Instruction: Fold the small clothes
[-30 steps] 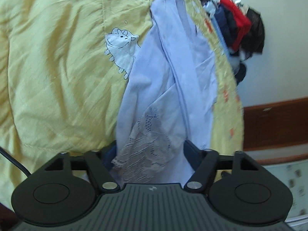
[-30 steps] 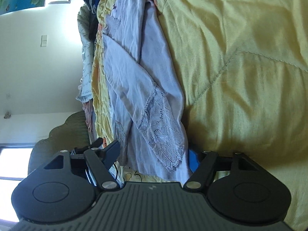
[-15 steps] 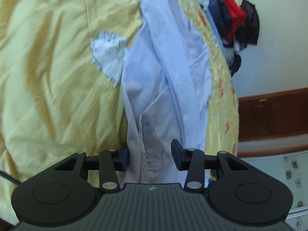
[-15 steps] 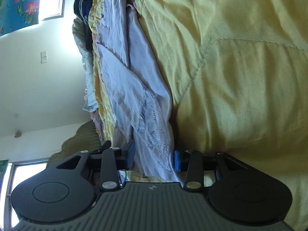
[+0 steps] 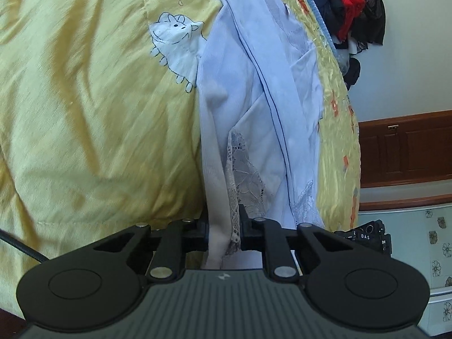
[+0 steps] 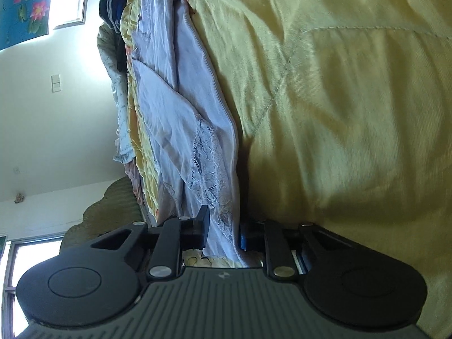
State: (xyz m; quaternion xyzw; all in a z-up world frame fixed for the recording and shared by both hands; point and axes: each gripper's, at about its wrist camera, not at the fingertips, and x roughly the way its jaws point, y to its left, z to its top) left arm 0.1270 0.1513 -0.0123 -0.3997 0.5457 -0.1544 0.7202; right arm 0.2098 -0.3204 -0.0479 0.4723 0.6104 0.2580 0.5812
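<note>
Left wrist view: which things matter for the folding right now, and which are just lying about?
In the job:
lilac garment
left gripper
right gripper

Lying about:
yellow quilt
clothes pile
wooden cabinet

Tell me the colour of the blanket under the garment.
Yellow blanket, clearest in the left wrist view.

A home bedroom: yellow quilt (image 5: pixel 84 113), padded headboard (image 6: pixel 113 206), piled clothes (image 5: pixel 347 8).

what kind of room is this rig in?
Most likely a bedroom. The work surface is a yellow quilt with a cartoon animal patch, there's a scalloped padded headboard, and a heap of clothes piled by the wall.
</note>
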